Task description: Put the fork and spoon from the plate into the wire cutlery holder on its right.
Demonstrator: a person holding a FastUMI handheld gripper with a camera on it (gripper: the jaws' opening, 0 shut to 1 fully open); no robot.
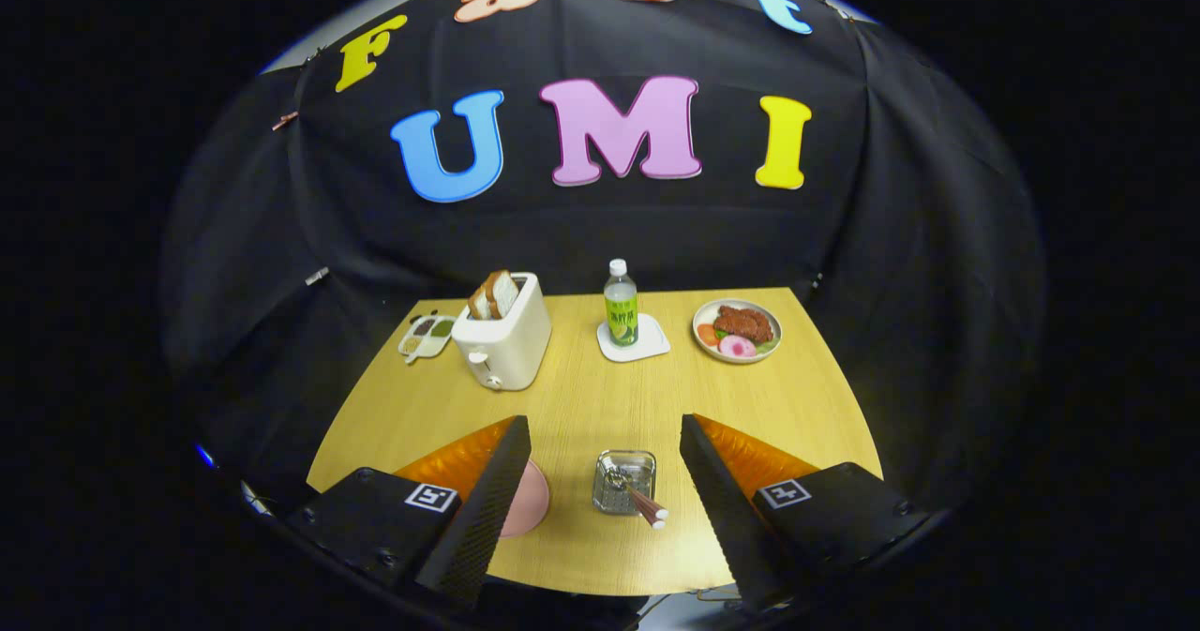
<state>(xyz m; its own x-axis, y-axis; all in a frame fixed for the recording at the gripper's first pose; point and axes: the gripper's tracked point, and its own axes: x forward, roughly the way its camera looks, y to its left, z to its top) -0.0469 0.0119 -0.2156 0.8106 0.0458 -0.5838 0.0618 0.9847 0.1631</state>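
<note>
My gripper hovers high above the near part of the wooden table, fingers spread wide and open with nothing between them. Below, between the fingers, stands the wire cutlery holder, with utensil handles leaning out of it toward me. A pink plate lies just left of the holder, mostly hidden behind my left finger; whether anything lies on it I cannot tell.
Beyond the fingers, a white toaster with bread slices stands at the back left, a small seasoning tray beside it. A bottle rests on a white coaster at the back centre. A plate of food sits at the back right.
</note>
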